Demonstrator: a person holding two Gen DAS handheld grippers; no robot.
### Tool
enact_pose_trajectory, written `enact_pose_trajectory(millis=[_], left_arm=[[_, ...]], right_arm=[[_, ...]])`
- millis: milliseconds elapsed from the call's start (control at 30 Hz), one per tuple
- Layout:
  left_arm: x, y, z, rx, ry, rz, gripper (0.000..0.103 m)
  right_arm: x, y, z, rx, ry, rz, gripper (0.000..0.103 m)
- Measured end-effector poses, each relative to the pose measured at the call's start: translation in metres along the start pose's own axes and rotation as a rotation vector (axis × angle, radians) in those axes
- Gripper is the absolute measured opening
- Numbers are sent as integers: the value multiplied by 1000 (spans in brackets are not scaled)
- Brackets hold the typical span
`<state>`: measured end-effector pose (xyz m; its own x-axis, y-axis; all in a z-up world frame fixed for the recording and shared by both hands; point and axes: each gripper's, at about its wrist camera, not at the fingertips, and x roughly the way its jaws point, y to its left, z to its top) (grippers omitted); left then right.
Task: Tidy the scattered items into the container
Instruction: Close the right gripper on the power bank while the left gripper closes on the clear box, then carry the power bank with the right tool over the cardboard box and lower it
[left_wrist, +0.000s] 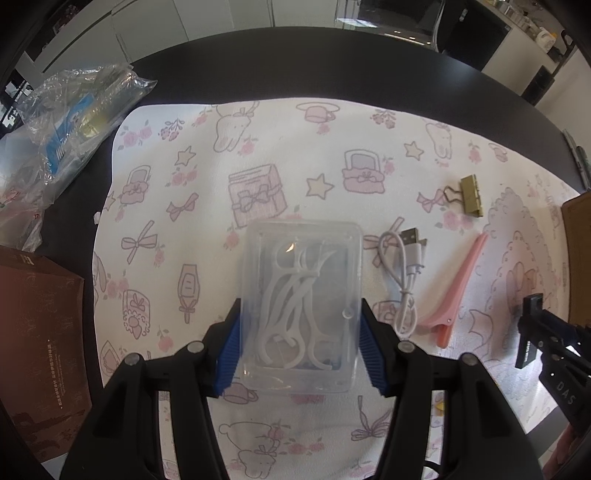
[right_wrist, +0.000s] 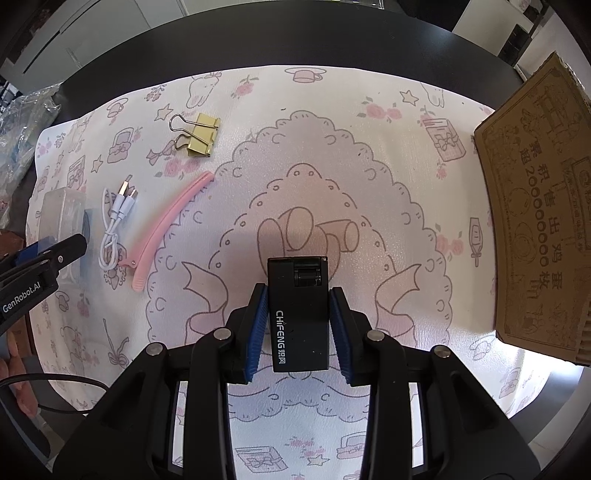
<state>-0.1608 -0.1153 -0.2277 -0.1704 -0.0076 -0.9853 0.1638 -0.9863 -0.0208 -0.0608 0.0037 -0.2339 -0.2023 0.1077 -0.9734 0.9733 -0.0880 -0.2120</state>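
Fig. Cardboard container at mat's right edge: stiff, light, stays put. Clear plastic box of floss picks, mid-mat: rigid, slick walls, light; best held across its long sides, as L gripper does, pads clamped on it, pointing straight down. Black lighter, hard, smooth, small: R gripper clamped on its flanks, steeply down, above the mat. Cable, pink clip, binder clip lie loose betw. the two.
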Motion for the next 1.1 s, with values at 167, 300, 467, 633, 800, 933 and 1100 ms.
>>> enact_pose_trajectory(millis=[167, 300, 467, 633, 800, 933, 1100], left_arm=[[-21, -8, -1, 5, -11, -5, 56], [-41, -10, 7, 3, -29, -7, 56], [-64, -7, -1, 6, -58, -10, 56], [-97, -11, -7, 9, -86, -12, 56], [-140, -23, -29, 40, -110, -12, 56], [-161, -31, -44, 47, -112, -12, 56], [-188, -38, -59, 37, -112, -18, 56]], right_arm=[[-18, 1, 4, -6, -8, 1, 34], [-39, 1, 7, -13, -23, 3, 34], [-12, 24, -17, -20, -50, 5, 34], [-60, -10, -64, -19, -84, 7, 34], [-84, -5, -74, -33, -114, 7, 34], [-113, -9, -88, -34, -127, 10, 34], [-145, -17, -95, -41, -149, 9, 34]])
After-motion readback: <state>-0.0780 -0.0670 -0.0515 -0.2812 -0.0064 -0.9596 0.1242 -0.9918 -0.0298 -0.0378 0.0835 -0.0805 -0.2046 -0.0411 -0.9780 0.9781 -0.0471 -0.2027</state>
